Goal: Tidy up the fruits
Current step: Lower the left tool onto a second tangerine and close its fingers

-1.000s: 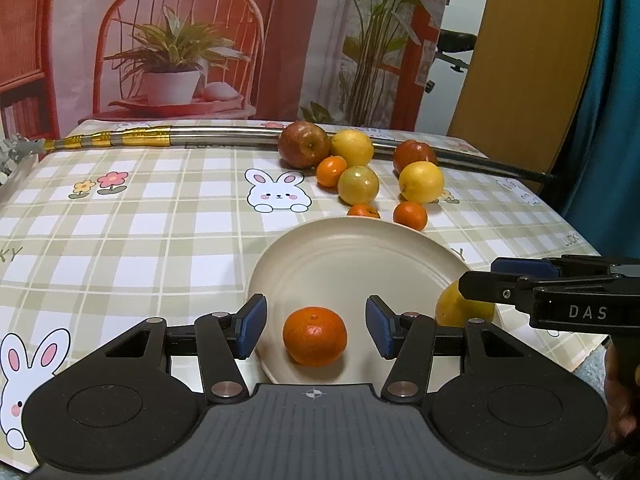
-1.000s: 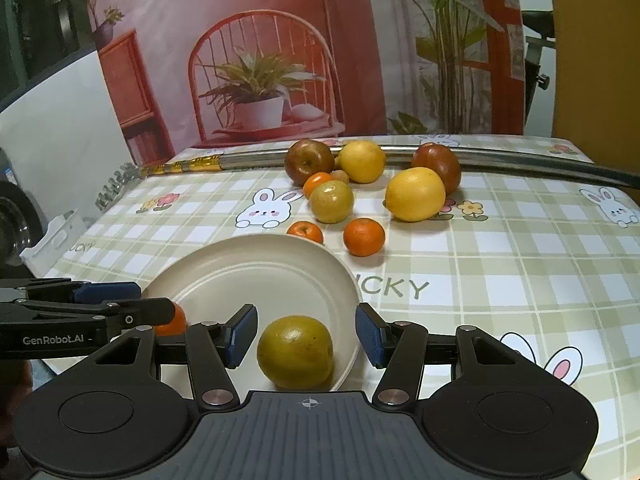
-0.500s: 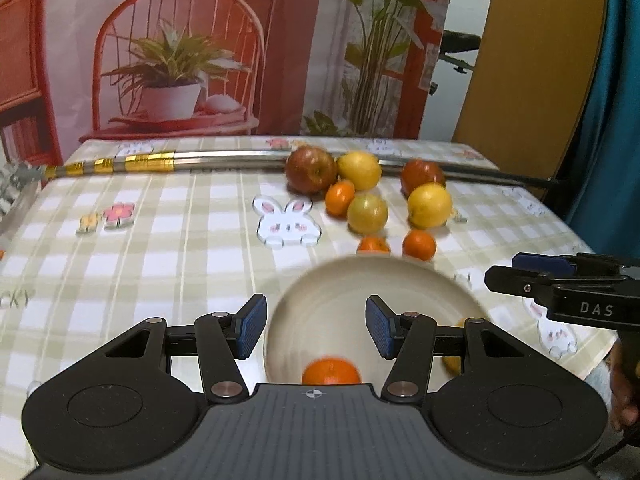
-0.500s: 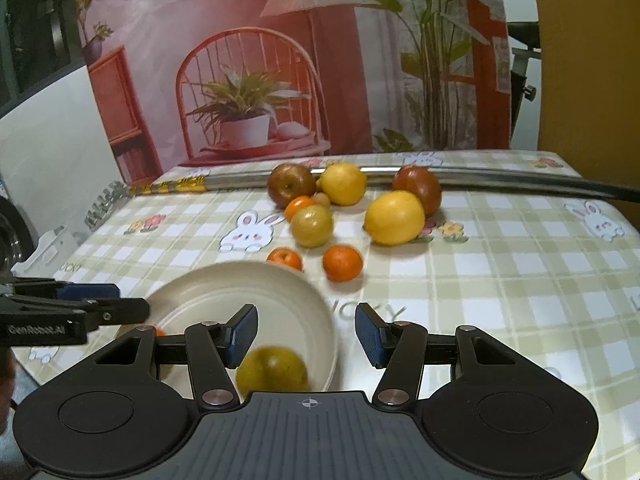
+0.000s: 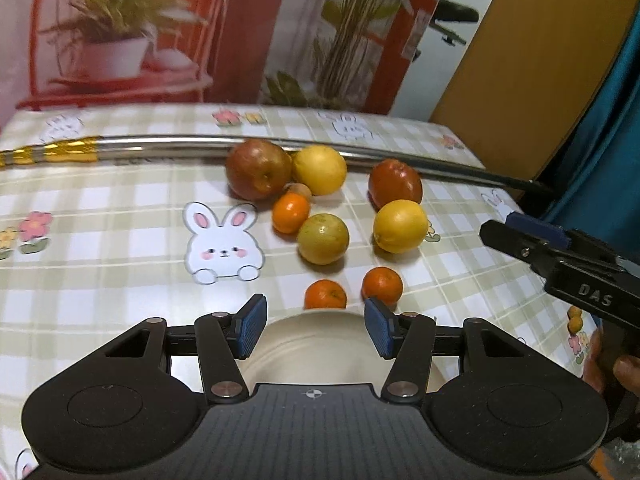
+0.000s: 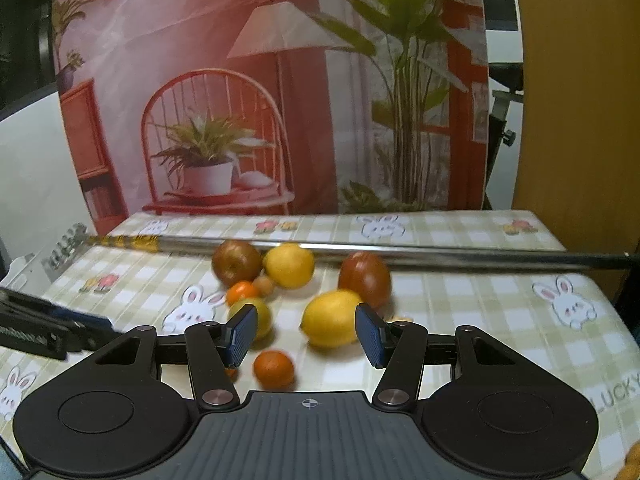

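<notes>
Both the left gripper [image 5: 312,330] and right gripper [image 6: 306,334] hang part-open and empty above the checked-cloth desk [image 5: 100,240]. The loose round fruits, like the small orange tangerine [image 6: 274,368] beside the cream round plate [image 5: 320,344], could roll off if nudged.

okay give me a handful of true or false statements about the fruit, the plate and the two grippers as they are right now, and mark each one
1. Both grippers hold nothing. True: the left gripper and the right gripper have open jaws with no fruit between the pads.
2. A metal rod lies across the table behind the fruit. True.
3. The plate sits beyond the fruit pile, against the rod. False: it is nearer the camera than the pile, just below the left gripper's fingers.
4. There is only one red apple. False: a left apple and a right apple both show.
5. The bunny print lies left of the fruit pile in the left wrist view. True.
</notes>
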Motion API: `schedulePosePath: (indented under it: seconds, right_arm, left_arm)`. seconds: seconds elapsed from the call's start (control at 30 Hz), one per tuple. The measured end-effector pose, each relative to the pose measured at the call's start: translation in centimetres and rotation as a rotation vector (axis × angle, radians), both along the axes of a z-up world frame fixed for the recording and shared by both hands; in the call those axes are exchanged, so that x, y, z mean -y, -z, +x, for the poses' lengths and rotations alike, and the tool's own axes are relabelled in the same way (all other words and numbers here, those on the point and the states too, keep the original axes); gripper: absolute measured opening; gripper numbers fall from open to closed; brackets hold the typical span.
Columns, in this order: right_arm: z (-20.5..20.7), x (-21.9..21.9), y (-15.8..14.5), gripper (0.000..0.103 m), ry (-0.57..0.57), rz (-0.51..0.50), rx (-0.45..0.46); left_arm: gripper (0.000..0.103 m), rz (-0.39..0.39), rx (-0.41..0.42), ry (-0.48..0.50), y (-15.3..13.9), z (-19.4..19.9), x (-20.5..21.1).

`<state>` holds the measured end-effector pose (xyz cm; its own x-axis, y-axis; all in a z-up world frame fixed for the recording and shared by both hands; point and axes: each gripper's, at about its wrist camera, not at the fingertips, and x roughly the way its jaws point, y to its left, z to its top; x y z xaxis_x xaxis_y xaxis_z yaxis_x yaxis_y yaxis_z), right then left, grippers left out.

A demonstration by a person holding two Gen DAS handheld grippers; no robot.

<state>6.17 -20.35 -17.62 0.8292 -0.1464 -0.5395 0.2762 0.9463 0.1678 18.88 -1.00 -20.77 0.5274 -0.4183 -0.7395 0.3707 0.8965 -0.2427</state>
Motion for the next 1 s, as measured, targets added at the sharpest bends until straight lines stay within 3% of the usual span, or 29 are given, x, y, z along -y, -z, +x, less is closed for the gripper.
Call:
schedulePosePath:
  seconds: [0.33, 0.57, 0.7, 1.0]
  right_arm:
    - [1.5, 2.4, 1.8, 0.051, 0.013, 0.052, -0.019]
    - [1.3, 3.2, 2.4, 0.051, 0.029, 0.075, -0.017]
    - [1.4, 3.3, 2.7, 0.051, 0.032, 0.086, -0.023]
    - [1.5, 3.2, 3.1, 0.051, 0.028, 0.095, -0.033]
  left_arm:
    - [0.047, -0.047, -0.173, -0.021, 3.5, 5.2, 2.2]
    - [0.045, -0.031, -0.202, -0.012, 4.3, 6.1, 3.3]
    - [0.037, -0.018, -0.247, -0.026, 5.3, 6.6, 3.3]
    - [0.035, -0.004, -0.174, -0.029, 4.7, 5.9, 3.0]
